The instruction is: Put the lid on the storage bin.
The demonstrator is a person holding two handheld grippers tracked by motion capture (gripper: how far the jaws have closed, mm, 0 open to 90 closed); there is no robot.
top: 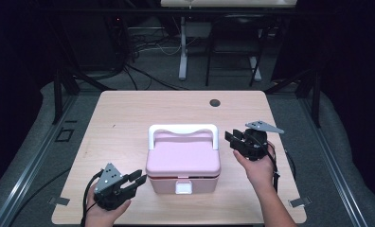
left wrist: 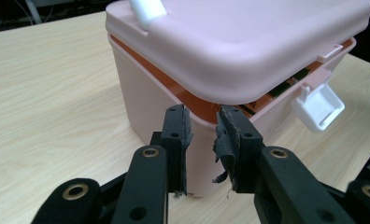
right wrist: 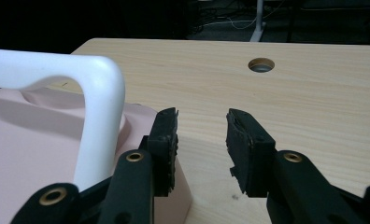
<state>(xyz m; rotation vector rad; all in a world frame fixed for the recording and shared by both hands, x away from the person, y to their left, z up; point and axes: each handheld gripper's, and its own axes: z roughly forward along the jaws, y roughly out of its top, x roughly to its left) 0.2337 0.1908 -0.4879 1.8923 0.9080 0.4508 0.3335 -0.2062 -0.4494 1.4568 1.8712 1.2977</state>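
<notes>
Pink storage box (top: 183,161) sits mid-surface (top: 129,113), white handle (top: 183,128) upright, front latch (top: 183,187) flipped down, lid slightly ajar (orange rim showing). Left gripper (top: 134,179) at its front-left corner, right gripper (top: 233,140) beside the handle; both parted, empty. Likely next: lift the lid.

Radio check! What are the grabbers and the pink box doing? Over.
Left gripper open at pink box front corner. Right gripper open beside white handle. Latch down, lid ajar. Nothing blocking.
</notes>
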